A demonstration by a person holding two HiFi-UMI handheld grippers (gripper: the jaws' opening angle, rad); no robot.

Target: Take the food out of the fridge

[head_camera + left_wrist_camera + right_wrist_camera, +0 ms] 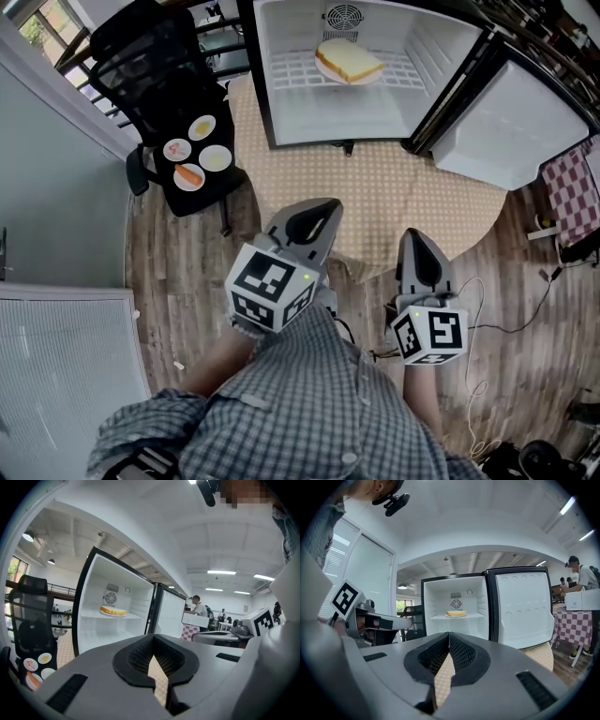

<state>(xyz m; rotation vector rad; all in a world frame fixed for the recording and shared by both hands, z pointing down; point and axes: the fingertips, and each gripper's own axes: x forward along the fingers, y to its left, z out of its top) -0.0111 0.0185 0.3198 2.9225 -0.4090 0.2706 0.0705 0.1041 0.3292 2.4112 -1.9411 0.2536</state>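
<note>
A small white fridge (323, 108) stands open on a round table (394, 202). On its wire shelf lies a plate with a thick yellow-white slice of food (349, 60), also seen as the slice (113, 611) in the left gripper view and the slice (456, 613) in the right gripper view. My left gripper (322, 208) and right gripper (418, 238) are held close to my body, short of the table's near edge and well away from the fridge. Both are shut and empty: left gripper (153, 656), right gripper (449, 649).
The fridge door (511, 122) swings open to the right. A black office chair (155, 56) at the left carries several small plates of food (200, 152). A checkered table (574, 187) stands at the far right. A person (580, 581) stands in the background.
</note>
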